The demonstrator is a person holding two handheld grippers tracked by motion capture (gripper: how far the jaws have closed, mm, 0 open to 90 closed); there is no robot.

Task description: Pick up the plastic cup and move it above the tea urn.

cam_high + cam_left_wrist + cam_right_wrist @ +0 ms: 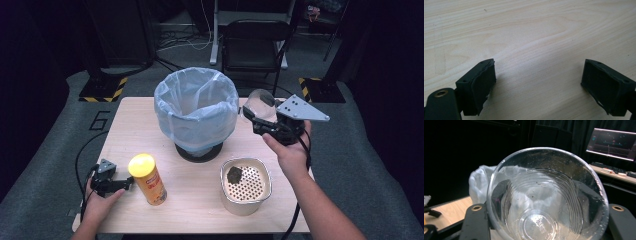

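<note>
Nearest me, my left gripper rests on the table, jaws spread wide with bare wood between them, just left of the yellow-lidded canister. Right of that canister sits the perforated strainer tub with a dark clump inside. Farther out, my right gripper pinches the clear plastic cup between its jaws (the cup wedged at its lower walls, mouth tilted toward the gripper's camera). The cup hangs above the table, just right of the bag-lined bin, well beyond the canister.
</note>
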